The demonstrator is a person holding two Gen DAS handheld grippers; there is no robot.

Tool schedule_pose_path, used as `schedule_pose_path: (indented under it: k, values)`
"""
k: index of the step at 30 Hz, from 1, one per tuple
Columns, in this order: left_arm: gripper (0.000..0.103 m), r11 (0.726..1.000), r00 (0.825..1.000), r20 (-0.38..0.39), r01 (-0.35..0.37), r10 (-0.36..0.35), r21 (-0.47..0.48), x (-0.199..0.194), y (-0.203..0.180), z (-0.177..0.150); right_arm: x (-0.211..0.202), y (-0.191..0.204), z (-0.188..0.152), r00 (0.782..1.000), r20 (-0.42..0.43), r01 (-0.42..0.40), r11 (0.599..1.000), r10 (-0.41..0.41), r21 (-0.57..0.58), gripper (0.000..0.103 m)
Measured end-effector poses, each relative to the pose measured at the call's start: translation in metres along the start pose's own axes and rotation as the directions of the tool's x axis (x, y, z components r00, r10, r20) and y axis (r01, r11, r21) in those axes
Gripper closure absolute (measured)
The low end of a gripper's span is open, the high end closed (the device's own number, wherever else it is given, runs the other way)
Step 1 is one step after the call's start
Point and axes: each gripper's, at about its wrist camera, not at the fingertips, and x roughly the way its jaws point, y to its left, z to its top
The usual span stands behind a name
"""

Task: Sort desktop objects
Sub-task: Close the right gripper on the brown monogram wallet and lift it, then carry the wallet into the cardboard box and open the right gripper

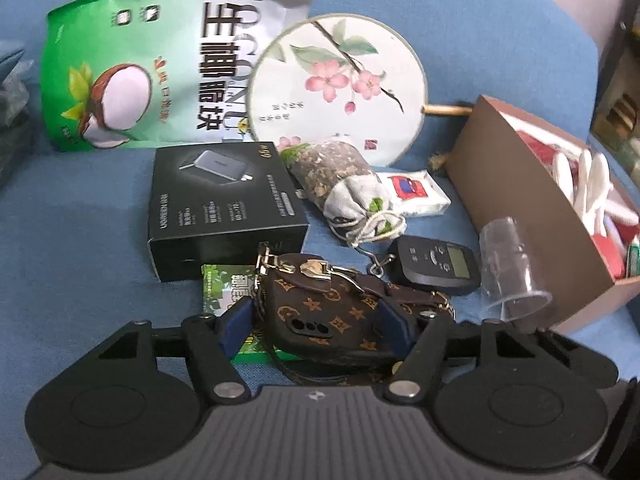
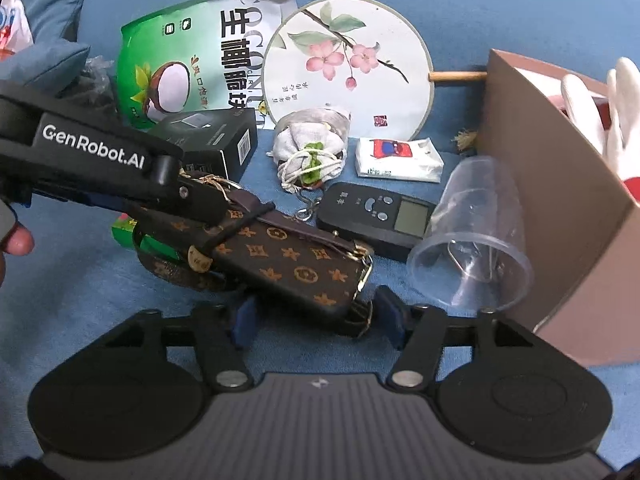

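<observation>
While the left gripper [image 1: 318,322] jaws are clenching the monogram phone case [image 1: 336,316] at lower centre, the right gripper [image 2: 316,314] jaws are spreading open just below it; "GenRobot.AI" is showing at left, "UGREEN" on the black box [image 1: 224,204].

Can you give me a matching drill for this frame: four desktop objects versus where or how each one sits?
Objects:
1. brown monogram phone case
2. clear plastic cup
3. round painted paper fan
4. white tissue pack

States:
A. lying on its side next to the brown cardboard box
B. between the fingers of the left gripper
C. flat on the blue cloth, in front of the fan
D. overlapping the green coconut snack bag

Pairs: 1-B, 2-A, 3-D, 4-C
</observation>
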Motion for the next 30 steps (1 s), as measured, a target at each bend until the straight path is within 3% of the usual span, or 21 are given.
schedule_pose_path:
  k: [3,7,10,17,24,30]
  values:
    - [0.033,1.000,1.000,0.000,0.015,-0.015,0.003,0.000,0.001,-0.001,0.000,-0.001,-0.002,1.000,0.010,-0.012,1.000,0.012,0.004,0.042]
    - [0.048,1.000,1.000,-0.004,0.014,-0.014,-0.024,-0.010,0.003,-0.003,-0.009,0.001,-0.004,1.000,0.005,-0.012,1.000,0.012,0.018,0.046]
    - [0.053,0.999,1.000,0.008,0.023,-0.022,-0.030,-0.025,0.003,-0.005,-0.019,0.002,-0.008,1.000,0.004,-0.012,0.999,0.012,0.039,0.049]
    - [0.057,0.998,0.995,0.080,0.057,-0.056,-0.009,-0.070,-0.013,-0.003,-0.064,0.000,-0.012,0.998,0.060,-0.030,0.993,0.023,0.112,0.050]
    - [0.057,0.991,0.964,0.228,0.128,-0.136,0.047,-0.121,-0.052,0.030,-0.129,-0.016,0.019,0.977,0.212,0.012,0.993,-0.036,0.117,0.051]
    - [0.057,0.967,0.927,0.281,0.222,-0.248,0.122,-0.119,-0.105,0.064,-0.167,-0.059,0.044,0.947,0.291,0.087,0.982,-0.133,0.165,0.051]
